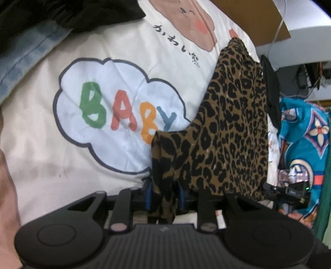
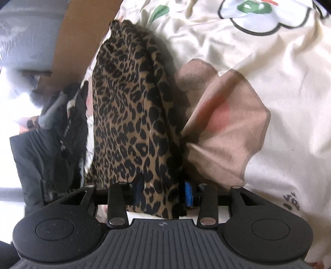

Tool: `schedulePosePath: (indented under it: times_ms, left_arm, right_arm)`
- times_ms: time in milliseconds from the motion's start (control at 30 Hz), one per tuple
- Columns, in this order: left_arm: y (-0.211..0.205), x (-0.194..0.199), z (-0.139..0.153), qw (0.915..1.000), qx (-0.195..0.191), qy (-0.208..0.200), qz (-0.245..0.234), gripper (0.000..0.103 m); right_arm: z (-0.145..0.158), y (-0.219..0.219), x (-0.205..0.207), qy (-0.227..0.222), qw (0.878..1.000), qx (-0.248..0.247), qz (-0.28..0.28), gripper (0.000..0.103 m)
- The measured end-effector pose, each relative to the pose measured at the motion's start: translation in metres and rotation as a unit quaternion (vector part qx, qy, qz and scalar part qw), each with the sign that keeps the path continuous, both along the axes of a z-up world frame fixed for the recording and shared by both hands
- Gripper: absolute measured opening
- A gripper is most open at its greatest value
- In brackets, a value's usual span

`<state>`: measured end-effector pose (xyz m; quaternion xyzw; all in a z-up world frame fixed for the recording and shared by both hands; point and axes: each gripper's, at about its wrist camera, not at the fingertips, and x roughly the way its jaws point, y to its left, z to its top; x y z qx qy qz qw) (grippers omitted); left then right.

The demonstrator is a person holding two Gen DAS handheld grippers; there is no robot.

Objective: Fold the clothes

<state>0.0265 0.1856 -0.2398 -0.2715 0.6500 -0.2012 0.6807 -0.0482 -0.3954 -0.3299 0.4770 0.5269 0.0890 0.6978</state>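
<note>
A leopard-print garment [image 1: 227,124] hangs stretched between both grippers above a cream bedsheet [image 1: 51,144] printed with a "BABY" cloud. My left gripper [image 1: 164,194] is shut on a bunched corner of it, blue pads on either side of the cloth. In the right wrist view the same leopard-print garment [image 2: 132,115] runs away from the camera, and my right gripper [image 2: 163,196] is shut on its near edge. The other gripper [image 1: 289,190] shows at the right of the left wrist view, and as a dark blurred shape [image 2: 51,149] at the left of the right wrist view.
The cream bedsheet [image 2: 279,93] carries a brown bear print [image 2: 223,128]. Denim [image 1: 26,58] and dark clothing [image 1: 82,14] lie at the upper left. A teal patterned cloth [image 1: 306,134] sits at the right. A brown board [image 2: 78,41] borders the bed.
</note>
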Motion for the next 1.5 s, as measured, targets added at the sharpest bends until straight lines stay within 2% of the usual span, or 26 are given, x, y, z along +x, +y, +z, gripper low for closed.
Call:
schedulePosePath:
  times_ms: [67,233,300,333,367,467,500,800,1000,1133,1267,1400,1500]
  left_arm:
    - [0.000,-0.001,-0.001,0.9999,-0.011,-0.001,0.001,0.037]
    - [-0.001,0.000,-0.007,0.9995,-0.030,-0.003,0.002,0.038]
    - [-0.001,0.000,-0.006,0.9996,-0.027,-0.011,-0.005,0.023]
    - [-0.002,0.000,-0.005,0.9995,-0.024,-0.016,-0.010,0.011]
    - [-0.001,0.000,-0.004,0.9995,-0.024,-0.018,-0.013,0.011]
    - [0.000,-0.003,-0.004,0.9992,-0.033,-0.016,-0.016,0.010]
    - [-0.001,-0.004,-0.002,0.9991,-0.035,-0.018,-0.017,0.009]
    - [0.012,-0.015,0.029,0.9964,-0.073,-0.042,0.003,0.006]
    - [0.018,-0.020,0.063,0.9909,-0.117,-0.066,-0.011,0.006]
    - [0.020,-0.026,0.076,0.9900,-0.119,-0.071,-0.026,0.006]
    - [0.027,-0.032,0.075,0.9903,-0.123,-0.064,-0.006,0.006]
    - [0.021,-0.034,0.066,0.9916,-0.117,-0.054,-0.004,0.006]
    - [0.018,-0.035,0.065,0.9901,-0.129,-0.056,0.004,0.006]
  right_arm:
    - [-0.004,0.000,0.001,0.000,1.000,0.010,-0.004,0.042]
    - [-0.013,0.000,0.004,0.001,0.999,0.036,-0.013,0.041]
    - [-0.017,0.001,0.005,0.002,0.999,0.044,-0.016,0.040]
    - [-0.017,0.002,0.005,0.002,0.999,0.043,-0.015,0.034]
    - [-0.017,0.004,0.005,0.003,0.999,0.040,-0.014,0.024]
    - [-0.016,0.007,0.003,0.000,0.999,0.036,-0.013,0.009]
    - [-0.016,0.006,0.001,-0.002,0.999,0.039,-0.014,0.008]
    - [0.019,0.006,-0.007,-0.062,0.997,0.036,-0.005,0.005]
    - [0.048,0.006,-0.017,-0.087,0.995,0.047,0.021,0.005]
    - [0.066,0.004,-0.024,-0.100,0.990,0.069,0.064,0.005]
    - [0.074,0.004,-0.031,-0.101,0.989,0.067,0.086,0.005]
    - [0.066,0.003,-0.032,-0.092,0.991,0.068,0.067,0.005]
    - [0.062,0.003,-0.033,-0.096,0.991,0.074,0.049,0.005]
